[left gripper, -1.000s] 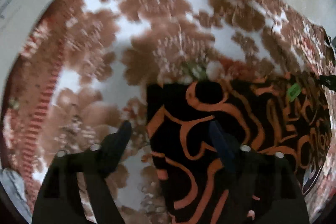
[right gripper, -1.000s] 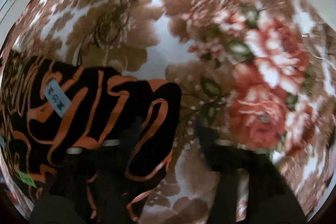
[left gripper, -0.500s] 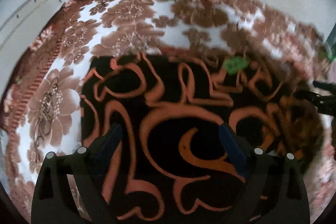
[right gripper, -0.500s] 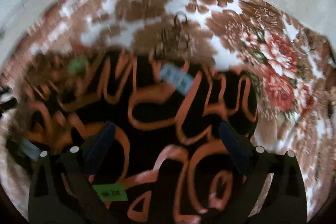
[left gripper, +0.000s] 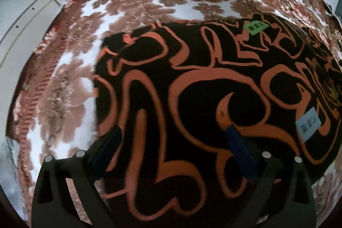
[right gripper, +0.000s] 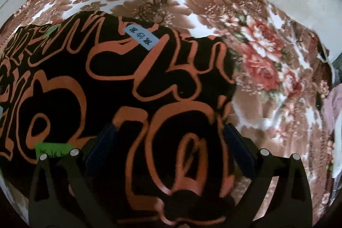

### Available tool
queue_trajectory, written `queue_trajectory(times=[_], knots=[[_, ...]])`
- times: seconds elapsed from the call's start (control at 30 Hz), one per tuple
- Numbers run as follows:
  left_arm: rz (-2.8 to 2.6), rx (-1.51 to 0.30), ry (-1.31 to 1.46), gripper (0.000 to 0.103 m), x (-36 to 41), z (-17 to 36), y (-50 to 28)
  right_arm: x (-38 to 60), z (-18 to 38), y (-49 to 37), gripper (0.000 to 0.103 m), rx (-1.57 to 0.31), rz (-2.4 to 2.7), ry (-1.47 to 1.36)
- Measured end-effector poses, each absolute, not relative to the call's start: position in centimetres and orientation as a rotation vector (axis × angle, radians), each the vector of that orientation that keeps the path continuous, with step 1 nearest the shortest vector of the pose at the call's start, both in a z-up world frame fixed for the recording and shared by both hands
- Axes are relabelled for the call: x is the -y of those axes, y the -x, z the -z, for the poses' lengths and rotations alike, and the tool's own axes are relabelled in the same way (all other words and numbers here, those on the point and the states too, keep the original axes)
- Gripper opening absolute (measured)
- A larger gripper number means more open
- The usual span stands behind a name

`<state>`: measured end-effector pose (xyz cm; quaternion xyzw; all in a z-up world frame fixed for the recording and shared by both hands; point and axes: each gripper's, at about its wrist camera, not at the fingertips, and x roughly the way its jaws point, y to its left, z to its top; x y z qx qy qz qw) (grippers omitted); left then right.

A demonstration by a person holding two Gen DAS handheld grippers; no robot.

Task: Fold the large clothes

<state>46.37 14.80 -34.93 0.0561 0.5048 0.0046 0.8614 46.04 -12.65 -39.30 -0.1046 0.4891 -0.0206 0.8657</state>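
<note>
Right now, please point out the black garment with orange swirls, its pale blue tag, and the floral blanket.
Black garment with orange swirls [left gripper: 192, 99], left wrist view, middle.
Pale blue tag [right gripper: 142, 36], right wrist view, centre.
Floral blanket [right gripper: 263, 65], right wrist view, red rose.

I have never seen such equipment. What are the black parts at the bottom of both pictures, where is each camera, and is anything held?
There is no robot: a person holds one two-finger claw in each hand. A wide-angle camera on each claw looks forward along its fingers, so the black parts below are the claws themselves. One picture comes from the left claw, the other from the right claw. Both look down at a black garment with orange lines, lying on a flowered blanket. Small green and pale blue labels are stuck on it. Both claws have just been opening and now stand wide open above the cloth, holding nothing.
</note>
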Motion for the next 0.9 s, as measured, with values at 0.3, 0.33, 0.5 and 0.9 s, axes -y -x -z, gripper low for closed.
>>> queue_trajectory(times=[0.3,0.33,0.5,0.9], knots=[[0.027,-0.974,-0.085,0.098,-13.9,28.7,-41.7,12.8,34.3,-44.1,0.098,-1.015,0.029,0.117],[0.033,-0.961,-0.058,0.098,-13.6,28.0,-40.9,12.6,33.7,-43.9,0.098,-1.011,0.022,0.093],[0.02,-0.953,0.352,0.098,-15.3,29.3,-36.7,10.3,31.3,-42.8,0.098,-0.991,-0.077,-0.068],[0.033,-0.85,0.849,0.097,-16.4,40.1,-30.2,1.6,35.3,-44.4,0.098,-1.033,-0.074,0.075]])
